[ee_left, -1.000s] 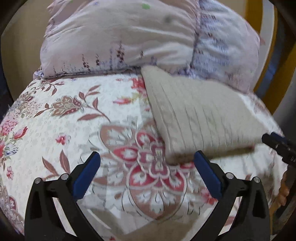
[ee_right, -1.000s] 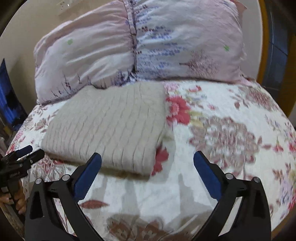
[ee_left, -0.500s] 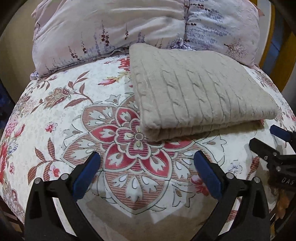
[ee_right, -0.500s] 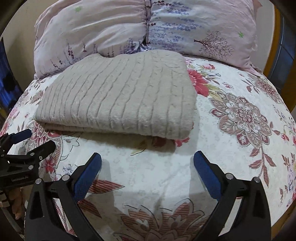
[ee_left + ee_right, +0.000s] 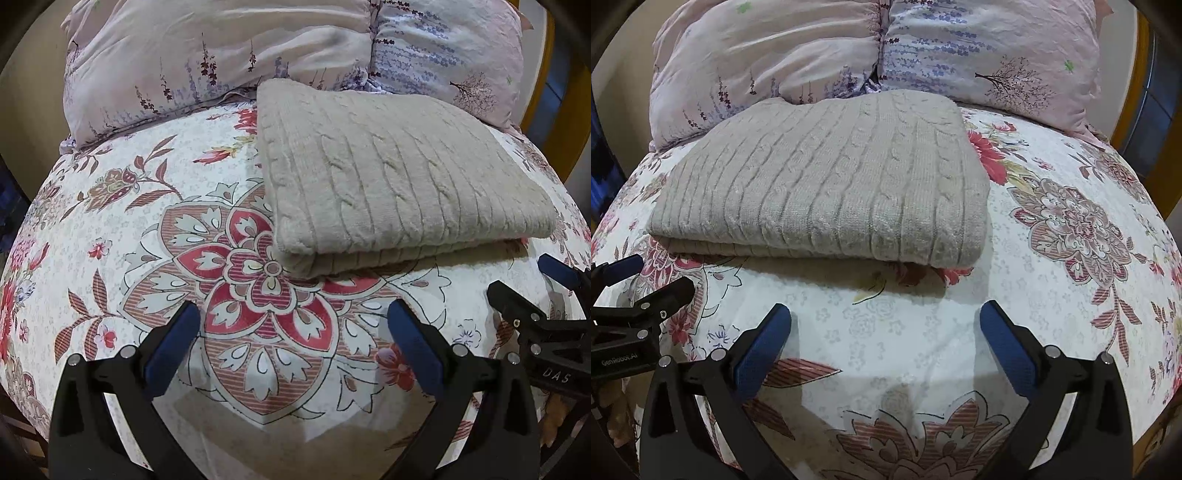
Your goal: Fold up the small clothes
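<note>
Sweater [image 5: 399, 184], beige and thick, lies folded into a soft rectangle on the bedspread [image 5: 110, 229], its cable-knit ribs running front to back and its doubled layers showing along the near edge. Its far edge touches the pillows [image 5: 229, 55], which are pale, crinkled and printed with lavender sprigs. The bedspread is quilted cotton with large red and brown flowers. Near the sweater's front edge, the left gripper [image 5: 293, 325] and right gripper [image 5: 884, 325] hover over the bedspread, each with blue-padded jaws spread apart, holding nothing.
</note>
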Action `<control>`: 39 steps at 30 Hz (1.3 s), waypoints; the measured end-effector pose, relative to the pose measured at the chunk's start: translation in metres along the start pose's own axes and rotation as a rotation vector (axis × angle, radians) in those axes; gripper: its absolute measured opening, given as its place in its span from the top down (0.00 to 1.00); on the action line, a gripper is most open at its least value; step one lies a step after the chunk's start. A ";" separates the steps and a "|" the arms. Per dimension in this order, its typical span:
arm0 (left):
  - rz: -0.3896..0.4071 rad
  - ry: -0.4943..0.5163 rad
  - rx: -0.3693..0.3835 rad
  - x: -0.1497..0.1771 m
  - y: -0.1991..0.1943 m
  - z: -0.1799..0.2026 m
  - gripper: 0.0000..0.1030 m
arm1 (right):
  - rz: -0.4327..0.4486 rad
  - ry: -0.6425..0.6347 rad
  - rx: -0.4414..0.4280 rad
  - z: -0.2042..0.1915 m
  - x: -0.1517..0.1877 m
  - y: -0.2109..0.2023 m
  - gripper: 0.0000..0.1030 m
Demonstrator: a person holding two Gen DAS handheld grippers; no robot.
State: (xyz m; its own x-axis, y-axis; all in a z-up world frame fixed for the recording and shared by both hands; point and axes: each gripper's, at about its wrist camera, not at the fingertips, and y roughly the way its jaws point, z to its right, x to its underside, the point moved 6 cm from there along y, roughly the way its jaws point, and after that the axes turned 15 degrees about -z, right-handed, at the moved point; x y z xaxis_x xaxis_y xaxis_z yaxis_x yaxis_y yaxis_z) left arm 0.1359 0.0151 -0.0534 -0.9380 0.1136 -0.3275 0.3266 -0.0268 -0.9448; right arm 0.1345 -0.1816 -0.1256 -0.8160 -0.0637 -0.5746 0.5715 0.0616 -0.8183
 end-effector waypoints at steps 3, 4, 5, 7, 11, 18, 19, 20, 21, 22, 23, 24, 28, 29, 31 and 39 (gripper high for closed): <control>0.012 0.000 -0.002 -0.001 -0.001 -0.001 0.02 | 0.003 0.002 0.001 0.001 -0.001 0.000 0.01; 0.015 -0.002 -0.002 -0.001 -0.001 -0.001 0.02 | 0.003 0.001 0.000 0.001 -0.001 0.000 0.01; 0.016 -0.004 -0.003 0.000 -0.001 0.000 0.02 | 0.003 0.000 -0.001 0.001 -0.001 0.000 0.01; 0.019 -0.008 -0.004 0.001 -0.002 0.000 0.02 | 0.003 0.000 0.000 0.001 -0.001 0.000 0.01; 0.020 -0.008 -0.004 0.001 -0.001 0.001 0.02 | 0.004 0.000 0.000 0.001 -0.001 0.000 0.01; 0.020 -0.008 -0.004 0.001 -0.001 0.000 0.02 | 0.004 -0.003 -0.002 0.001 -0.001 0.000 0.01; 0.020 -0.007 -0.004 0.001 -0.001 0.000 0.02 | 0.004 -0.003 -0.001 0.001 -0.001 0.000 0.01; 0.021 -0.007 -0.004 0.001 -0.001 0.000 0.02 | 0.003 -0.003 -0.002 0.001 -0.001 0.000 0.01; 0.020 -0.007 -0.004 0.001 -0.001 0.000 0.02 | 0.003 -0.004 -0.002 0.001 -0.001 0.000 0.01; 0.020 -0.007 -0.003 0.001 -0.001 0.000 0.02 | 0.003 -0.004 -0.002 0.001 -0.001 0.000 0.01; 0.020 -0.007 -0.003 0.001 -0.001 0.000 0.02 | 0.003 -0.004 -0.002 0.001 -0.001 0.000 0.01; 0.020 -0.007 -0.004 0.001 -0.001 0.000 0.02 | 0.004 -0.004 -0.002 0.001 0.000 0.000 0.01; 0.021 -0.007 -0.004 0.001 -0.001 0.000 0.02 | 0.004 -0.005 -0.003 0.002 0.000 0.000 0.01; 0.020 -0.008 -0.003 0.001 -0.001 0.000 0.02 | 0.004 -0.005 -0.003 0.002 -0.001 0.000 0.01; 0.020 -0.008 -0.004 0.001 -0.001 0.000 0.02 | 0.004 -0.006 -0.003 0.002 0.000 0.000 0.01; 0.020 -0.009 -0.003 0.001 -0.001 0.000 0.02 | 0.004 -0.006 -0.003 0.002 0.000 0.000 0.01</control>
State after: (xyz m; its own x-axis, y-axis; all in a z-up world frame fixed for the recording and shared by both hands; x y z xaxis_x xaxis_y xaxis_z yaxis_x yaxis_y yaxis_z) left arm 0.1346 0.0148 -0.0529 -0.9324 0.1042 -0.3461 0.3453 -0.0257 -0.9381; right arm 0.1350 -0.1834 -0.1253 -0.8131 -0.0690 -0.5780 0.5745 0.0651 -0.8159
